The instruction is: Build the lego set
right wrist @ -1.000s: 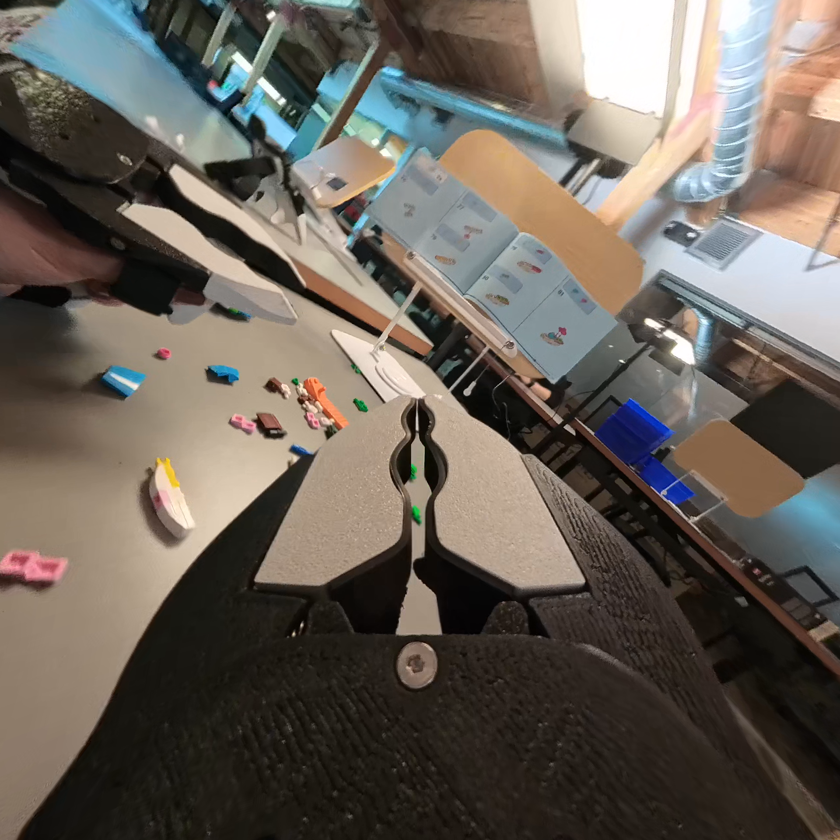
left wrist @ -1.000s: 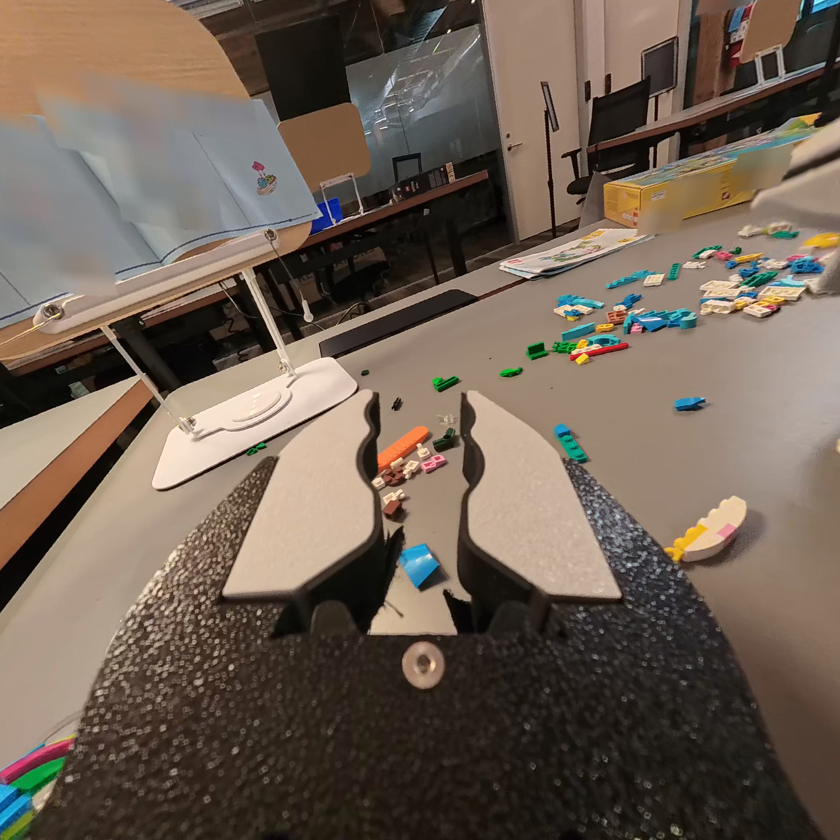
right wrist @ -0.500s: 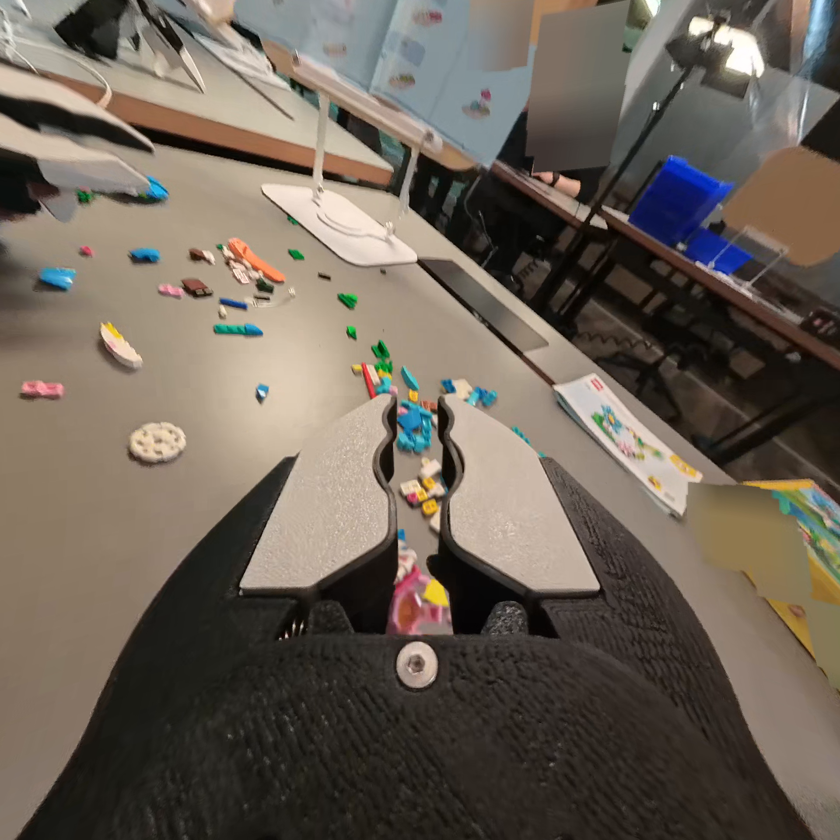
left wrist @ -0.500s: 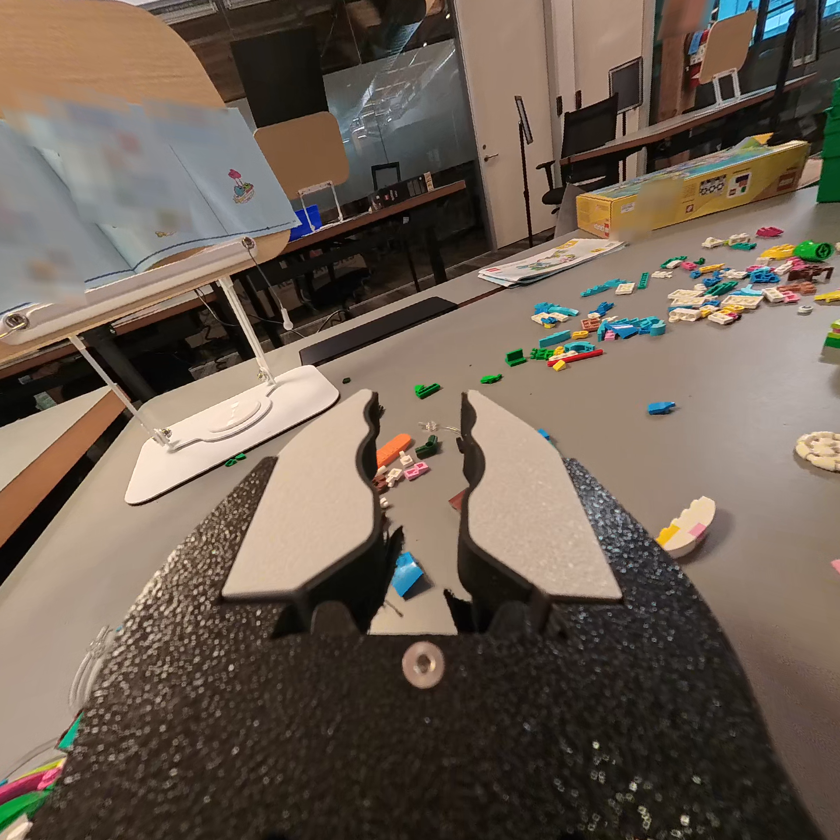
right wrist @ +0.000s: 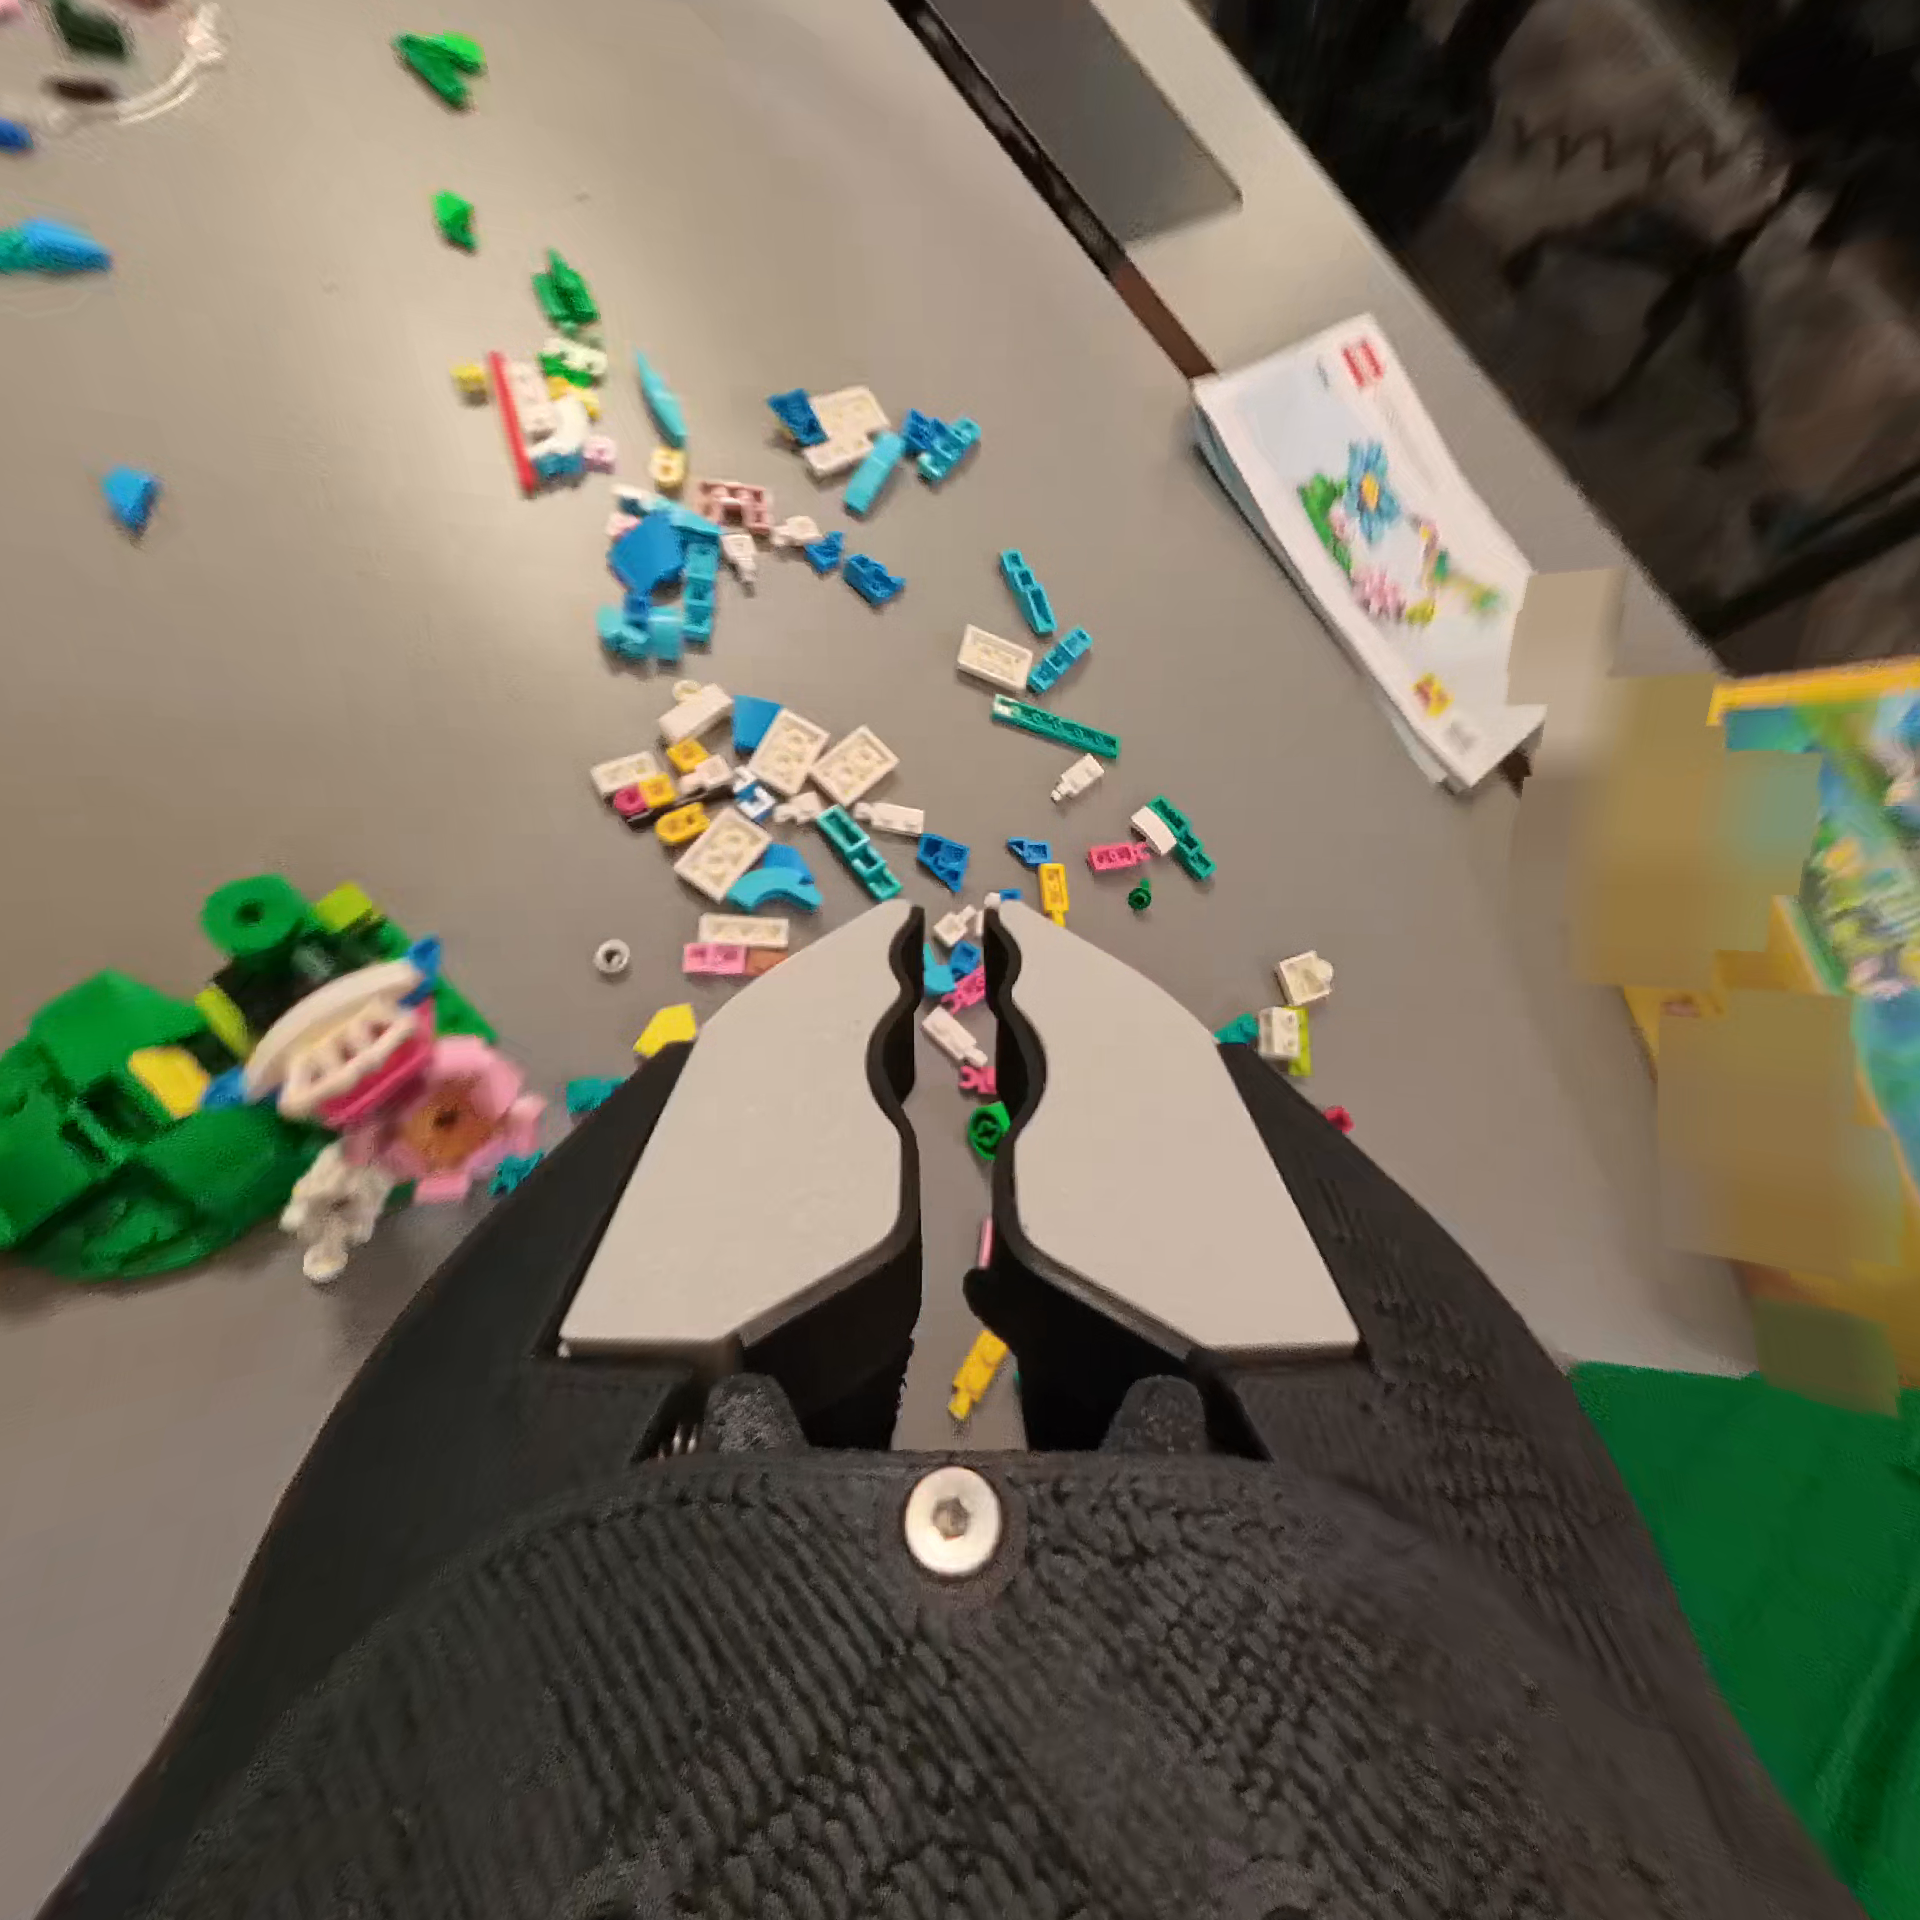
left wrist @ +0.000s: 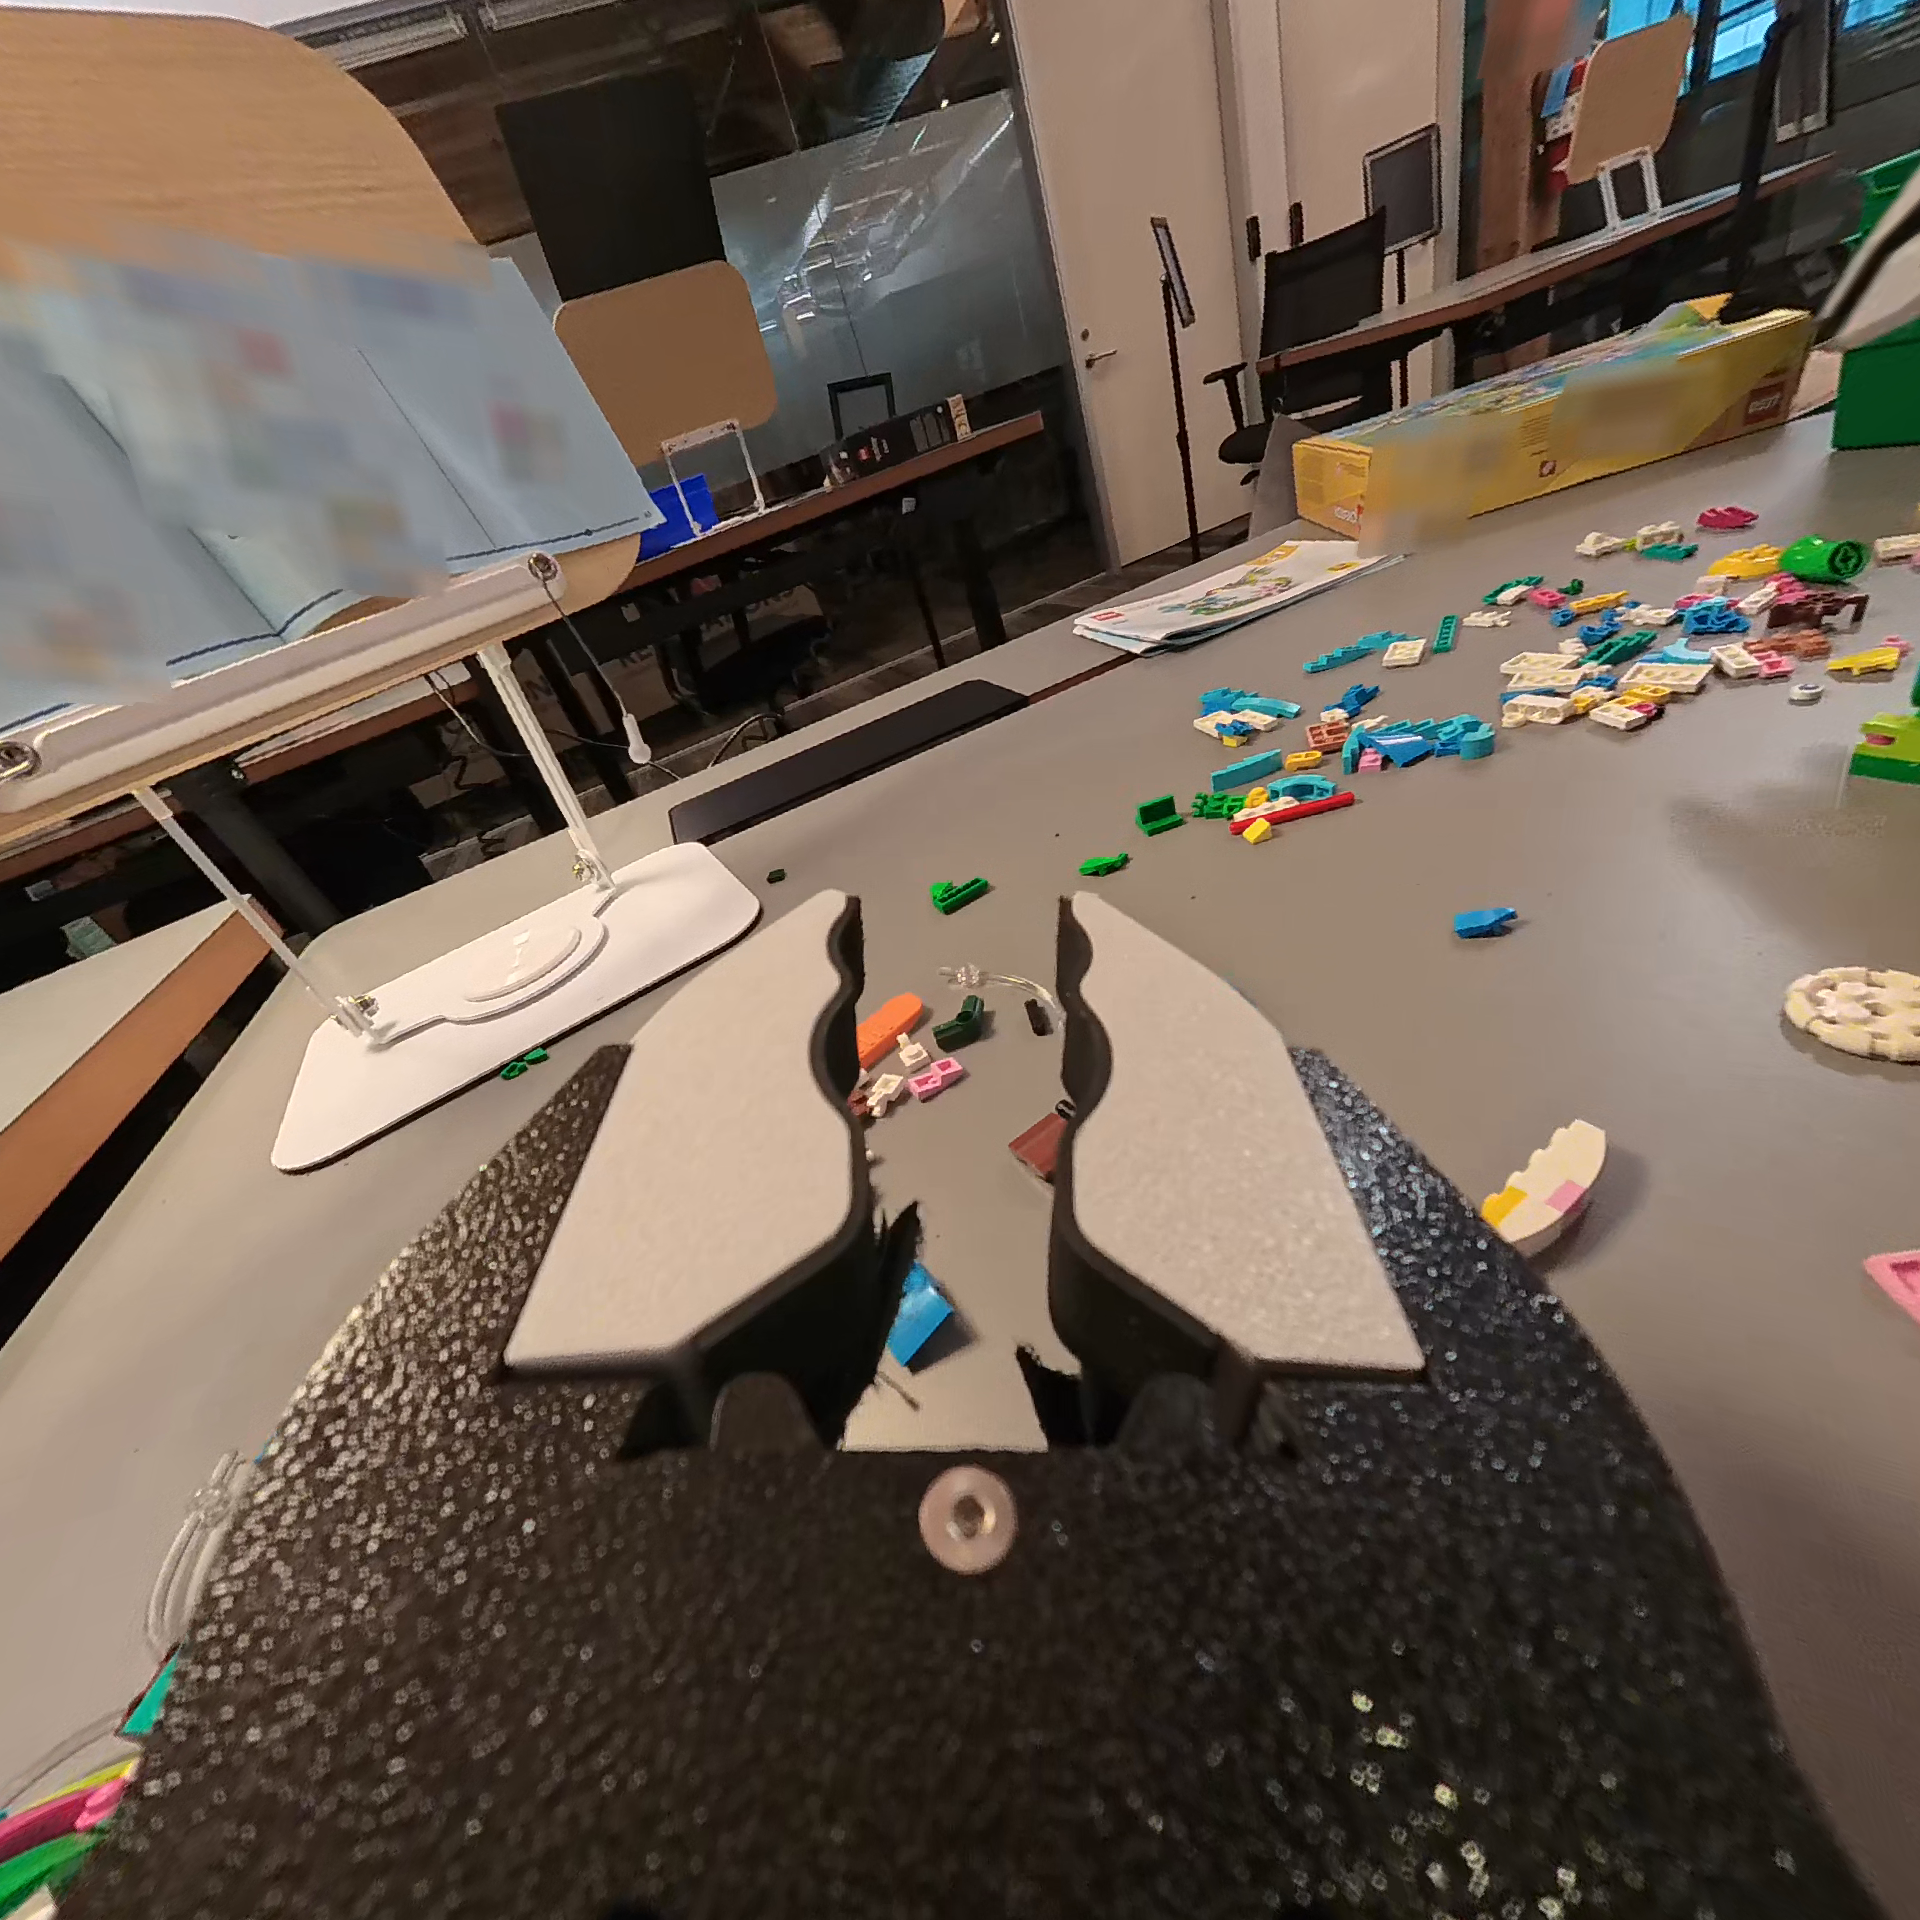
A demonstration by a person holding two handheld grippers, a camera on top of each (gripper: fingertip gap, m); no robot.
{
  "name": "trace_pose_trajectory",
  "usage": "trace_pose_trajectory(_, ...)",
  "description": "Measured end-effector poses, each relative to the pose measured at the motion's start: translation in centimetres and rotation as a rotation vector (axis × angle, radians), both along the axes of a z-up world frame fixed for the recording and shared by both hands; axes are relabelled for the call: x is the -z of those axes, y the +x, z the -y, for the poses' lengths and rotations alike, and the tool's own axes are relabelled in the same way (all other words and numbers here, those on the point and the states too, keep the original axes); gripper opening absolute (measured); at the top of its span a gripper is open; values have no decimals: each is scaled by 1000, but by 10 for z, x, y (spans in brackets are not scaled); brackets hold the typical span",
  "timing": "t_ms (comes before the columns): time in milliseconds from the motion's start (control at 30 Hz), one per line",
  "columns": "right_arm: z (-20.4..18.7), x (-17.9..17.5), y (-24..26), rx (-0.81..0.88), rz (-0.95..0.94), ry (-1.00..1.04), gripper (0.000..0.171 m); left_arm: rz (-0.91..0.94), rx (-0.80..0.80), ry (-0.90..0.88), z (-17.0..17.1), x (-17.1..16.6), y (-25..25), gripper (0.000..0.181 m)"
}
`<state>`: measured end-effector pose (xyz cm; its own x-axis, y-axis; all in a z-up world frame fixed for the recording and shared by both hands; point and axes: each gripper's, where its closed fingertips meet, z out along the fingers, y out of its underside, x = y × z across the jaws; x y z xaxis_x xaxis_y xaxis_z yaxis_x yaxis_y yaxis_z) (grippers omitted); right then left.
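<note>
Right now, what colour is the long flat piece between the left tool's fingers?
Orange, best seen in the left wrist view.

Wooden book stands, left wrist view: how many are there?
3: nearest stand at upper left, second stand farther behind it, third stand far at upper right. More may be hidden.

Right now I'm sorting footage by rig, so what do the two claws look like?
Both look alike. The left claw has two flat grey fingers with wavy black inner edges, on a rough, speckled black body with a silver hex screw. The right claw matches, though its black body looks ribbed. No cables or sleeves show.
</note>
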<state>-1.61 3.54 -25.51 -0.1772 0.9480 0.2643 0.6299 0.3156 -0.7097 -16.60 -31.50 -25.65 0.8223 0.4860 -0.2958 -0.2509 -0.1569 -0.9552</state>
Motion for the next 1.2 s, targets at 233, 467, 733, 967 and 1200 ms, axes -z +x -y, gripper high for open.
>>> trace_pose_trajectory(233,-37,49,-57,366,282,-554,8,-2,6,-14,-1,2,1,35)
trace_pose_trajectory(467,-54,88,-64,527,534,-515,15,8,13,-22,-3,4,1,36)
trace_pose_trajectory(733,-72,101,-68,551,541,-365,4,13,26,-32,-4,6,3,38)
trace_pose_trajectory(967,5,42,-101,145,162,-623,3,-20,57,-1,-8,-4,15,36)
trace_pose_trajectory(1200,163,-8,-74,-310,33,-823,3,-38,262,-7,-50,-19,70,37)
